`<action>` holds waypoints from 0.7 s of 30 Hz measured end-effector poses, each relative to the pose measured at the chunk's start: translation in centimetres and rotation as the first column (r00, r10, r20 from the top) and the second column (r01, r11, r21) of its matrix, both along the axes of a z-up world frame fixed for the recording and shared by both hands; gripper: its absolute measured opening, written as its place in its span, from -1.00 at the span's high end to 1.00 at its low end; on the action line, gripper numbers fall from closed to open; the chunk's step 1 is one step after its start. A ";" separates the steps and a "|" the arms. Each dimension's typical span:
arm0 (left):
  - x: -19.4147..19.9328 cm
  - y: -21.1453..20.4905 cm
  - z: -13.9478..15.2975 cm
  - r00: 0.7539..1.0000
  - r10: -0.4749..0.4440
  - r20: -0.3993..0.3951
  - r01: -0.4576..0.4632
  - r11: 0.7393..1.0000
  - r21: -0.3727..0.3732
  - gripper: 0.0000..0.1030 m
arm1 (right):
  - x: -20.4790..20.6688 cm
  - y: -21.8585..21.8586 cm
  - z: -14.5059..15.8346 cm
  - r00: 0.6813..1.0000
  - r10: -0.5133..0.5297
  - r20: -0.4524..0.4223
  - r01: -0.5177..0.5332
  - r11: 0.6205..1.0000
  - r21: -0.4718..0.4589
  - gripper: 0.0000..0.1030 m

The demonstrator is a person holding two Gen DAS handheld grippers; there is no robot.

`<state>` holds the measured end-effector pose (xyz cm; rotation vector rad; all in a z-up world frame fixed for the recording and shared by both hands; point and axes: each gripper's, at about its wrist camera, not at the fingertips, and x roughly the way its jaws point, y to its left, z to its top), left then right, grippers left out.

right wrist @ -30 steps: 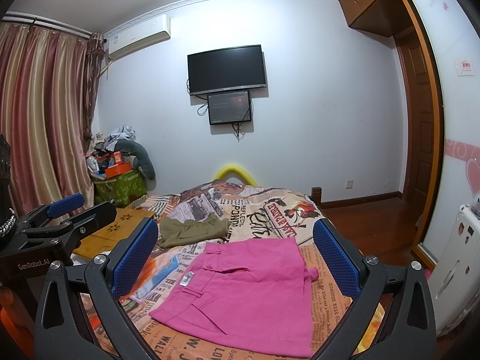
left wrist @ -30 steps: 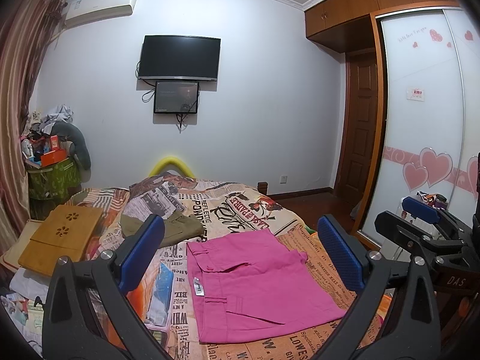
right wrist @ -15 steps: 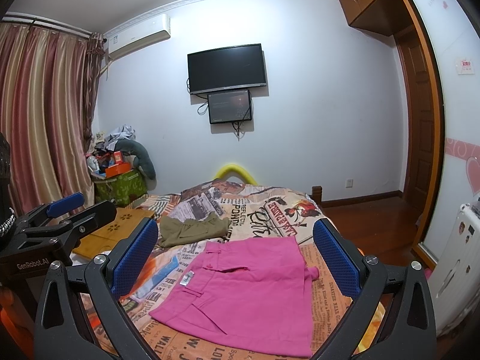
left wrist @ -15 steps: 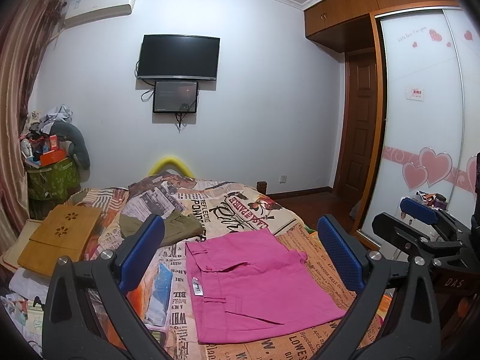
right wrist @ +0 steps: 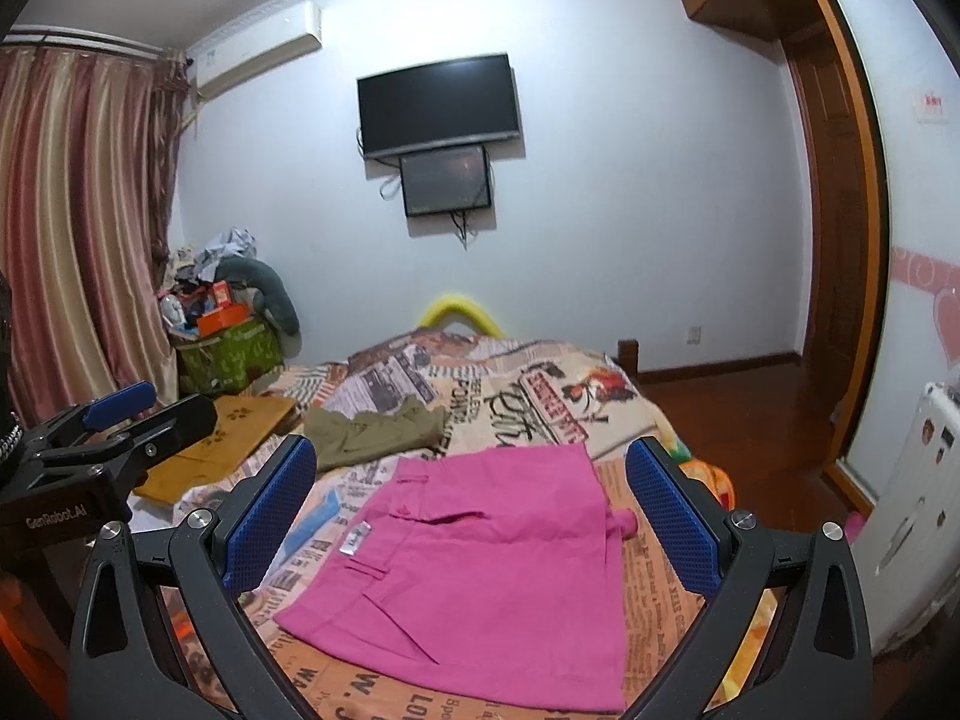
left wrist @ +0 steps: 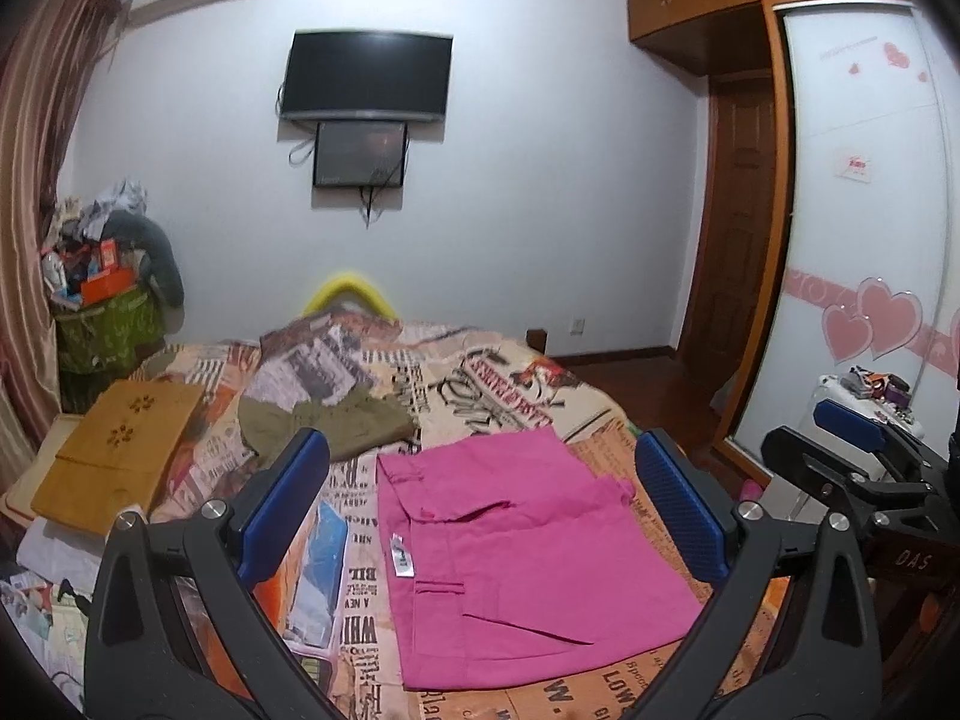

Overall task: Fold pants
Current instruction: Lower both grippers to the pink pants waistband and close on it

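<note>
Pink pants [left wrist: 516, 546] [right wrist: 480, 570] lie folded flat into a compact rectangle on the newspaper-print bedspread [left wrist: 480, 372] [right wrist: 528, 384], a white label showing near the left edge. My left gripper [left wrist: 480, 504] hovers above them, open and holding nothing. My right gripper [right wrist: 471, 510] hangs likewise over the pants, open and empty. In the left wrist view the right gripper [left wrist: 852, 450] appears at the right edge. The left gripper [right wrist: 120, 420] shows at the left of the right wrist view.
Olive green pants [left wrist: 327, 420] [right wrist: 378, 429] lie crumpled behind the pink ones. A wooden lap tray [left wrist: 114, 450] rests at the bed's left. A cluttered green box [right wrist: 228, 342] stands by the curtain. A wardrobe [left wrist: 864, 240] and door [right wrist: 834, 228] are on the right.
Both views have shifted only slightly; the pants stay still on the bed and both grippers remain open.
</note>
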<state>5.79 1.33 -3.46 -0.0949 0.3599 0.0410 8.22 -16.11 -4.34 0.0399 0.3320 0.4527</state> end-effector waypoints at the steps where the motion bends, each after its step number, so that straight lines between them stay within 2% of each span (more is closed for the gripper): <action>1: 0.5 0.2 -0.4 1.000 0.003 -0.015 -0.003 1.000 -0.004 -1.00 | 0.5 -0.1 -0.4 1.000 -0.003 -0.021 0.003 1.000 0.000 -1.00; 11: 6.9 2.7 -5.0 0.983 0.044 -0.178 -0.044 0.999 0.001 -1.00 | 5.5 -1.1 -4.5 0.983 -0.047 -0.179 0.041 0.998 -0.040 -1.00; 21: 13.9 5.6 -9.9 0.938 0.040 -0.343 -0.033 0.999 0.027 -1.00 | 11.8 -2.8 -7.9 0.947 -0.095 -0.308 0.066 0.992 -0.104 -0.99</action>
